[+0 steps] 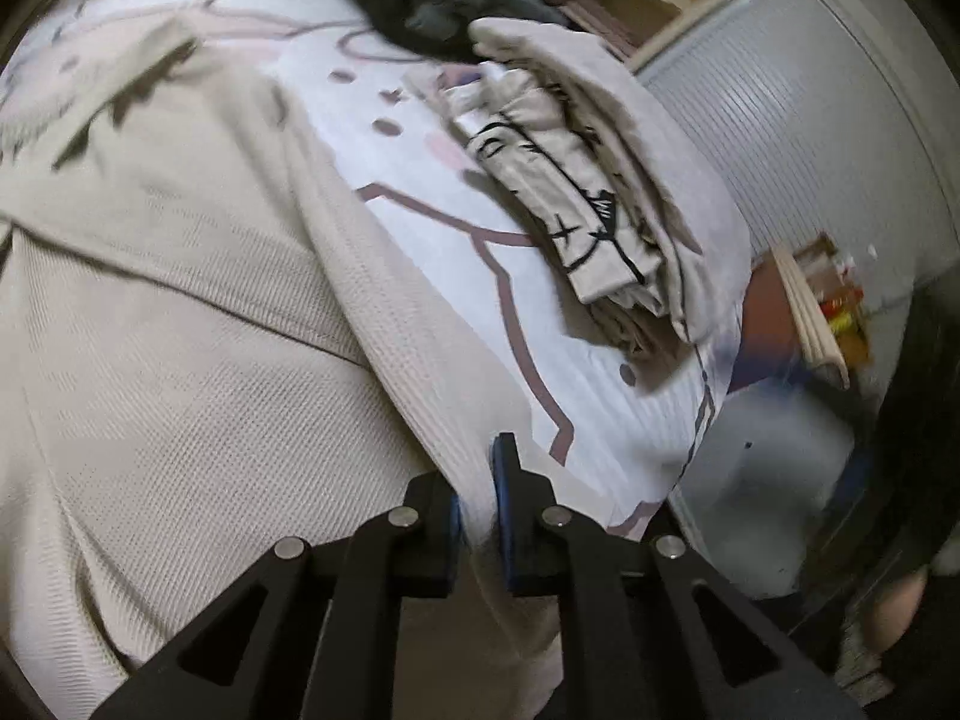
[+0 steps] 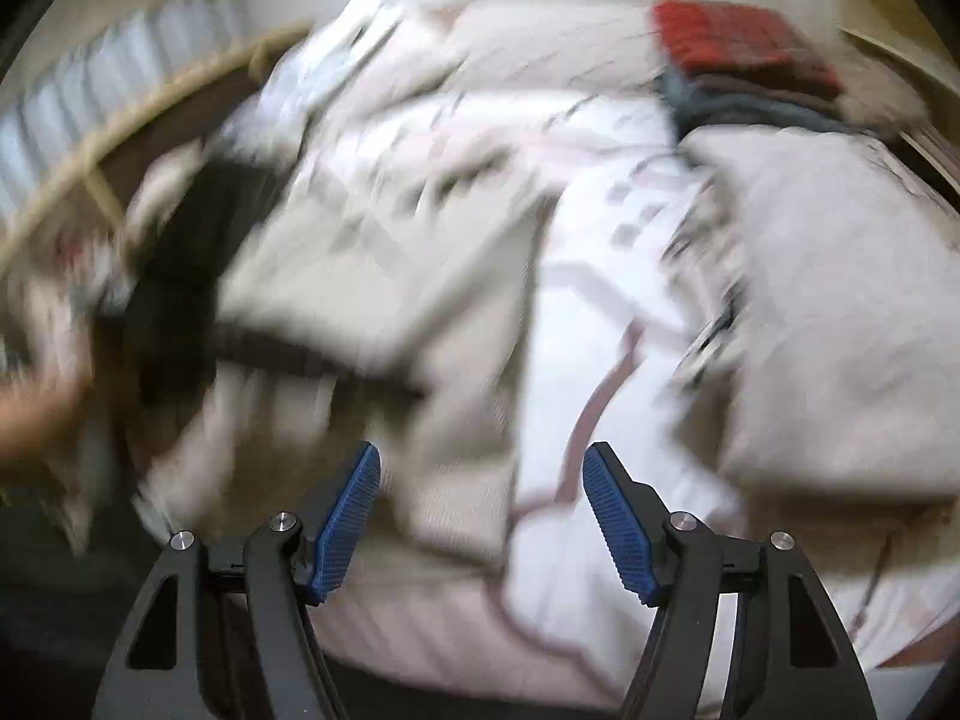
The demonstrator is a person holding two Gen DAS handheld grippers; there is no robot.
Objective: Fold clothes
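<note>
A beige waffle-knit garment lies spread on the white bedsheet with mauve line drawings. My left gripper is shut on the garment's edge, with cloth pinched between the blue pads. In the blurred right wrist view the same beige garment lies at centre left on the sheet. My right gripper is open and empty, hovering above the garment's near edge and the sheet.
A stack of folded pale clothes with black print sits on the bed to the right, also in the right wrist view. Dark and red folded clothes lie further back. A grey ribbed wall panel and the bed's wooden rail border the bed.
</note>
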